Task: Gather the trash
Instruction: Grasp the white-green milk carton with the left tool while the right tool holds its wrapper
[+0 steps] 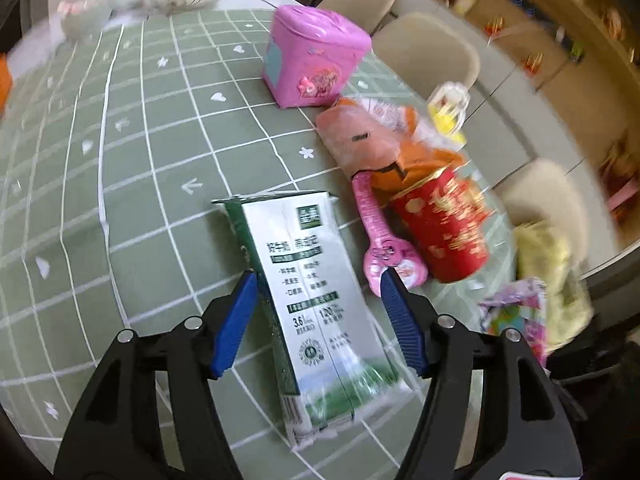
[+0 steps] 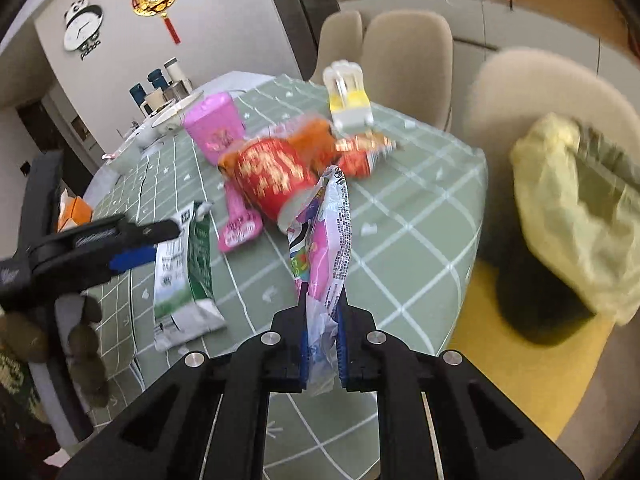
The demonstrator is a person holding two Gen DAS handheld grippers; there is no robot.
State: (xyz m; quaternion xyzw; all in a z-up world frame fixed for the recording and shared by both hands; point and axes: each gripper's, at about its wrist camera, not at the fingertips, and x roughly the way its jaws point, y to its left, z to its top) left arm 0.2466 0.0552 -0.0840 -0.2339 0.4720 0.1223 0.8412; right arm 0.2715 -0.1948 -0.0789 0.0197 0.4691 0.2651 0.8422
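Pink wrapper was held pinched in right gripper; left gripper fingers were spread wide astride milk carton, unclamped; closing on it was judged next

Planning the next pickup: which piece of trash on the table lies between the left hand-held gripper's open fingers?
The flattened green-and-white milk carton; the red cup and pink wrapper lie off to its right.

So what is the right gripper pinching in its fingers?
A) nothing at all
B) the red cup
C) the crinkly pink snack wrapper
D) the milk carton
C: in the right wrist view the right gripper has its fingers pressed together on the pink snack wrapper, while the milk carton and the red cup lie on the table.
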